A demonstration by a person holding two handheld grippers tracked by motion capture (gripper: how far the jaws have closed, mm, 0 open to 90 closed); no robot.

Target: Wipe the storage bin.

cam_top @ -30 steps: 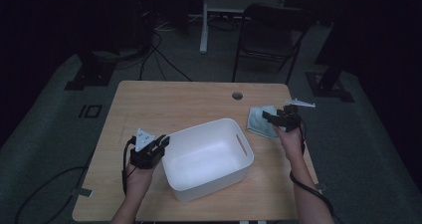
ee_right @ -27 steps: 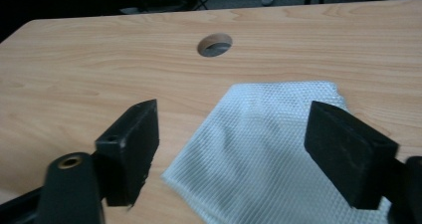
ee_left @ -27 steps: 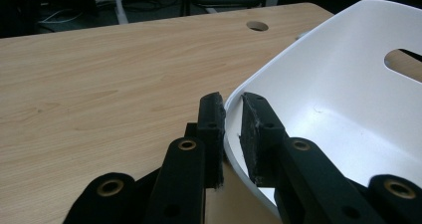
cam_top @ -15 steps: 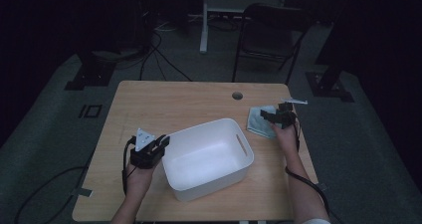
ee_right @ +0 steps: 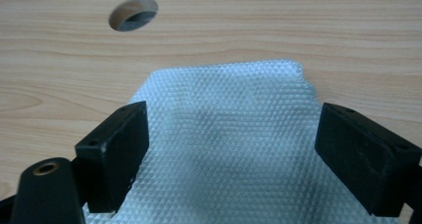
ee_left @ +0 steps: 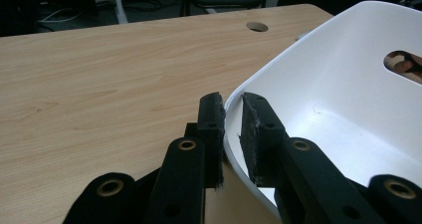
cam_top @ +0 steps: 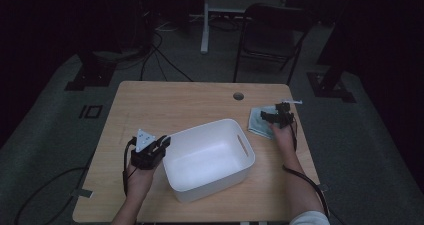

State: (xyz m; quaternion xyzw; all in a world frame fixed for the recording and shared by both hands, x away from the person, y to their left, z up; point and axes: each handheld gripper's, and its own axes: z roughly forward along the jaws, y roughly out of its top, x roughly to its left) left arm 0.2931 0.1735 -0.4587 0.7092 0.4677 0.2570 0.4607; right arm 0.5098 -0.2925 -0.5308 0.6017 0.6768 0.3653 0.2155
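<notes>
Dim room, cloth (ee_right: 224, 149) cut off below, bin (ee_left: 348, 99) cropped

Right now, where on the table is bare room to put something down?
The far left of the table, between the bin and the cable hole, is bare. The near right corner is free. Around the cloth and right tool it is crowded.

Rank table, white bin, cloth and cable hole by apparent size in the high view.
1. table
2. white bin
3. cloth, partly under the right tongs
4. cable hole
</notes>
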